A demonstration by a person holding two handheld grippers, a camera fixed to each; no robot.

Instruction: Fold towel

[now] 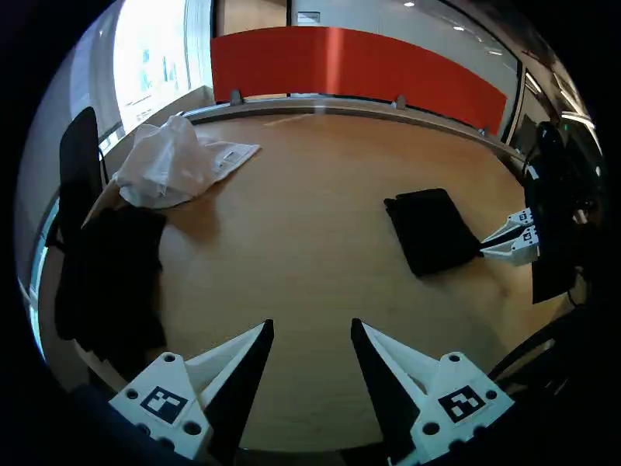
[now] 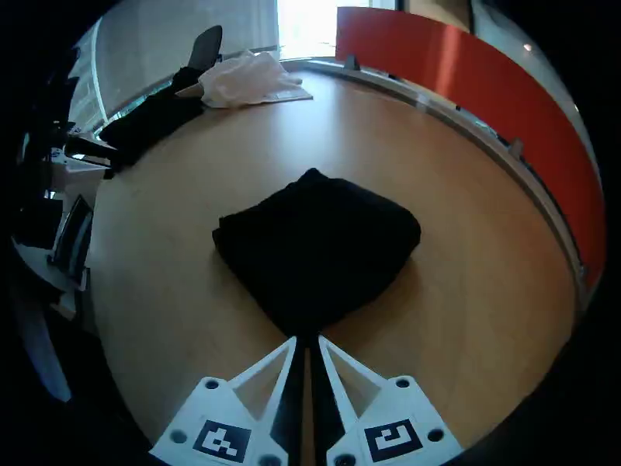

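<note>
**Black towel (image 2: 318,248) lies folded on pale wood, pinched at its near corner**

The towel is a soft, matte, thick pad with rounded edges, roughly square. It lies near the middle of the smooth wooden table (image 2: 466,233). Its layers cannot be counted because the dark fabric swallows the folds.

In the right gripper view, the right gripper (image 2: 308,342) has its white plastic, wedge-shaped jaws drawn almost together. They are closed on the corner of the towel that tapers toward them. The pinch itself is hard to make out, black on black.

In the left gripper view, the left gripper (image 1: 310,322) hangs over bare wood with its jaws wide apart and holding nothing. The towel lies well off to its right, with the right gripper at the far edge.

At the far corner of the table sits a crumpled white cloth (image 1: 167,163) on a flat sheet of paper (image 1: 237,155). Beside it, a limp dark garment (image 1: 112,272) drapes over the table edge, its shape lost in shadow. A red panel (image 1: 349,66) runs behind the table's curved rim.
</note>
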